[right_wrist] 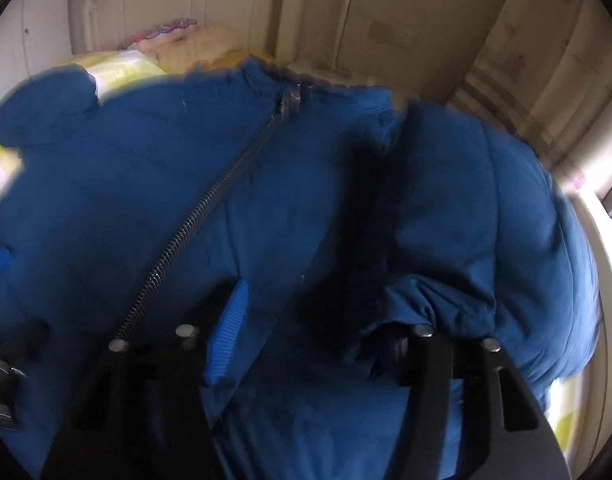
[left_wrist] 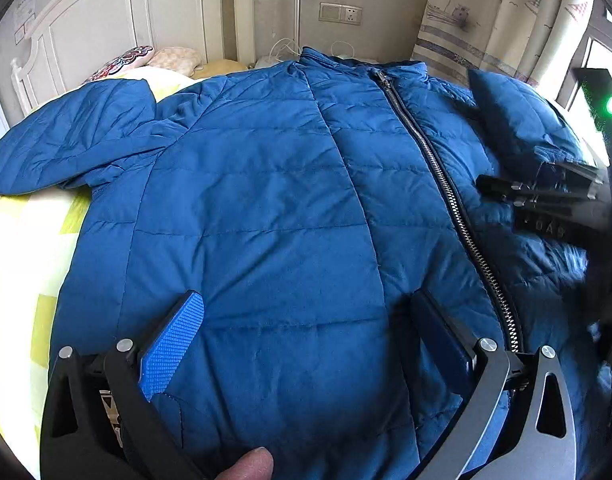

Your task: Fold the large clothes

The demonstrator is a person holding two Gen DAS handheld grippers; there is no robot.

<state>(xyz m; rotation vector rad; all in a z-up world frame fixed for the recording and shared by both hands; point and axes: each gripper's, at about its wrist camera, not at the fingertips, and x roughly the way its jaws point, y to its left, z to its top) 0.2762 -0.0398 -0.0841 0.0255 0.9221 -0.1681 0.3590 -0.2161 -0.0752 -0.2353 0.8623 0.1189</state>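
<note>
Blue jacket point(left_wrist: 266, 208) flat on bed point(left_wrist: 22, 248), zipper point(left_wrist: 437, 168) closed. Left gripper point(left_wrist: 306, 344) over jacket hem, fingers spread, nothing between. Right gripper point(right_wrist: 306, 332) right of zipper, view blurred; fingers apart, right finger hidden under sleeve point(right_wrist: 485, 240) fabric, hold unclear. Thumb tip point(left_wrist: 250, 464) cut off at frame bottom.

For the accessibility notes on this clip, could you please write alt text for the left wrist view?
A blue quilted puffer jacket with a closed metal zip lies spread front-up on a yellow-and-white checked bedsheet. The left tool hovers open over its lower front. The blurred right tool reaches in from the right, by a sleeve.
</note>
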